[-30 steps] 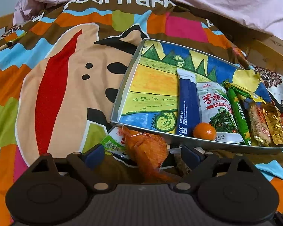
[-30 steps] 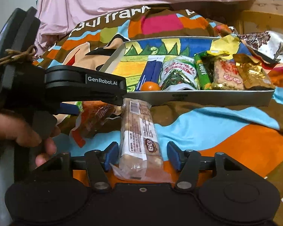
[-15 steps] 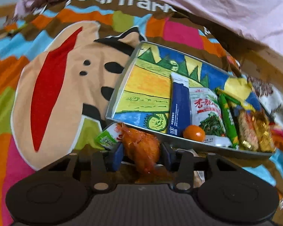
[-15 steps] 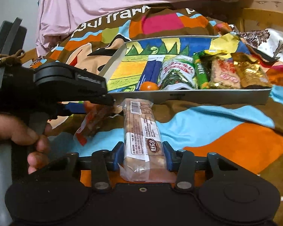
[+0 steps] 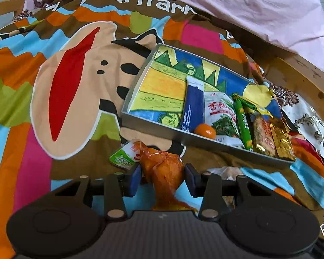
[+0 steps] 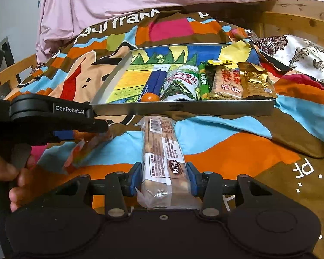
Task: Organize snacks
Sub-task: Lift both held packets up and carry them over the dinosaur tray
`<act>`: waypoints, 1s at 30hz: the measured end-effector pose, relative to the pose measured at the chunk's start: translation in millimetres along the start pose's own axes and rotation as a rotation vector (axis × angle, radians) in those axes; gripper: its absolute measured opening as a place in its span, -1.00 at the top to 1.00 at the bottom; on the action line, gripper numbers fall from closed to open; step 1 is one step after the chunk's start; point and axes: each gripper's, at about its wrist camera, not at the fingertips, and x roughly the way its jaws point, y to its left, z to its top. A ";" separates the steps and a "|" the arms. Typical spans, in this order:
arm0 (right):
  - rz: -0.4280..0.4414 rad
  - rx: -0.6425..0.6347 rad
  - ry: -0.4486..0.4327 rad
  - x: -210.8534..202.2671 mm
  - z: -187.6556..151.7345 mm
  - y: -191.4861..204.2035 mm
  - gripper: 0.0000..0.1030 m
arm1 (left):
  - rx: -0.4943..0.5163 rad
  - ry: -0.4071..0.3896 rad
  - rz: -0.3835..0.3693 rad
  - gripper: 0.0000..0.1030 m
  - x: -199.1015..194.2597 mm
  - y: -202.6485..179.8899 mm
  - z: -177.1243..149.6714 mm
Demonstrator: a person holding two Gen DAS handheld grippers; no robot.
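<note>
My left gripper (image 5: 161,178) is shut on an orange snack packet (image 5: 164,168) and holds it just above the blanket, short of the metal tray (image 5: 138,82). My right gripper (image 6: 164,178) is shut on a long clear-wrapped biscuit bar (image 6: 162,151) that points toward the tray's near wall (image 6: 183,108). The tray holds a blue stick pack (image 5: 193,108), a small orange (image 5: 205,130), a white-green bag (image 5: 222,116), a green stick (image 5: 244,123), a rice cracker pack (image 5: 263,136) and a gold packet (image 5: 281,142) in a row at its right end. The left gripper body (image 6: 49,116) shows in the right wrist view.
A small green-white packet (image 5: 122,158) lies on the colourful blanket (image 5: 54,86) beside the orange packet. A pink sheet (image 5: 248,4) lies beyond. A wooden bed frame (image 6: 291,21) runs behind and right of the tray. The tray's left half (image 5: 159,95) holds nothing.
Both grippers have closed on their snacks: the left on the orange packet, the right on the biscuit bar. Both have lifted and drawn back slightly from the tray.
</note>
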 end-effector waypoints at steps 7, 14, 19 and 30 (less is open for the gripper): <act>-0.005 -0.001 0.008 16.3 -0.7 3.0 0.05 | 0.020 0.014 -0.008 0.08 8.1 3.2 -1.0; -0.008 0.018 0.000 30.5 1.1 3.1 -0.02 | 0.008 0.009 -0.005 0.05 20.4 4.6 -6.6; -0.013 0.020 -0.010 35.8 1.6 2.2 -0.02 | 0.037 -0.003 -0.002 0.06 23.2 -0.7 -9.1; 0.030 -0.002 -0.028 44.4 1.2 -3.4 0.04 | 0.122 -0.005 0.036 0.12 17.6 -10.2 -11.7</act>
